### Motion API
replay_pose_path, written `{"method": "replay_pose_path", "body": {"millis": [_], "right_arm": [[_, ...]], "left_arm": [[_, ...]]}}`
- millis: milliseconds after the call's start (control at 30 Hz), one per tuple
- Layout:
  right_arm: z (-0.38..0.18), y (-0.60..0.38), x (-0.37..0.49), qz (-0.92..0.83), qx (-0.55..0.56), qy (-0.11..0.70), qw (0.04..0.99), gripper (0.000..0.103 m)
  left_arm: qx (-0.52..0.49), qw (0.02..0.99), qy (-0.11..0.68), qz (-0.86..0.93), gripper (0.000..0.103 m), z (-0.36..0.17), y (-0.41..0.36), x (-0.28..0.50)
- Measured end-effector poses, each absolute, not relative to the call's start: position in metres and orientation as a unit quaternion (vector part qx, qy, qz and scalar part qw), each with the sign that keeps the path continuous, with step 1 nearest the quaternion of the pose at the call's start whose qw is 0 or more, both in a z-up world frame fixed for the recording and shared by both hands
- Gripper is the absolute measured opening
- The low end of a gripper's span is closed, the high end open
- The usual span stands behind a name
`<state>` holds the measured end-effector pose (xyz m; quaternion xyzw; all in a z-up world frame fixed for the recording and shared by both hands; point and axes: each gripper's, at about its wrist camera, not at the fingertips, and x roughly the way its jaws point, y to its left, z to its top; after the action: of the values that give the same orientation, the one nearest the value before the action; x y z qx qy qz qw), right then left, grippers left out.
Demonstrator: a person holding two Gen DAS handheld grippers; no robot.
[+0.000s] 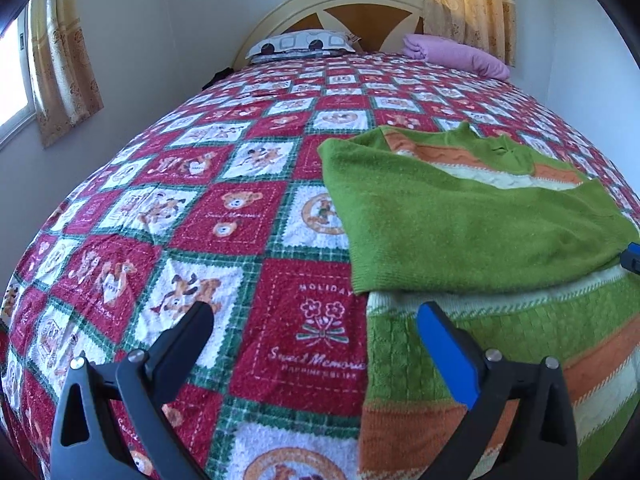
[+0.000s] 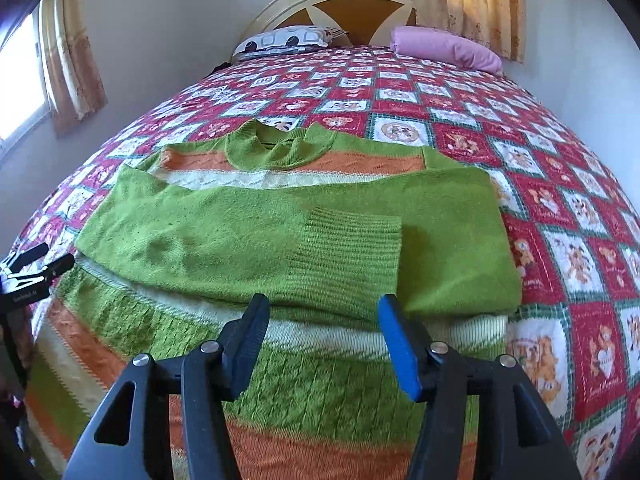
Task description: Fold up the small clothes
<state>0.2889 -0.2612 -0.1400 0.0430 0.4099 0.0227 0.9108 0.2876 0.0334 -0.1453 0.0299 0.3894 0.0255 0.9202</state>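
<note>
A green knitted sweater (image 2: pixel 248 240) with orange and cream stripes lies flat on the bed, both sleeves folded across its chest. It also shows in the left wrist view (image 1: pixel 460 232) at the right. My right gripper (image 2: pixel 324 308) is open and empty, just above the sweater's lower body, below the ribbed cuff (image 2: pixel 352 252). My left gripper (image 1: pixel 316 316) is open and empty at the sweater's left edge, its blue finger over the hem area and its black finger over the bedspread. The left gripper also shows in the right wrist view (image 2: pixel 40 260) at the far left.
The bed has a red, white and green patchwork bedspread (image 1: pixel 200 208). A patterned pillow (image 1: pixel 304 42) and a pink pillow (image 1: pixel 460 54) lie by the headboard (image 1: pixel 340 0). Walls stand close on both sides, with curtained windows at the left and behind.
</note>
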Motion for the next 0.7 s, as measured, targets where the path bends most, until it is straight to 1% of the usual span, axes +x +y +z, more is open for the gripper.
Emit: {"method": "replay_pose_path", "body": {"millis": [500,700], "right_arm": [[-0.149,-0.273,0.273,0.015,0.056,0.414,0.908,0.059],[-0.143,-0.277,0.262,0.011,0.062,0.421,0.905,0.059]], "left_arm": [[0.040,0.923,0.381,0.025,0.103,-0.140,0.028,0.274],[0.037,0.925,0.377,0.015,0.103,-0.130,0.025,0.259]]}}
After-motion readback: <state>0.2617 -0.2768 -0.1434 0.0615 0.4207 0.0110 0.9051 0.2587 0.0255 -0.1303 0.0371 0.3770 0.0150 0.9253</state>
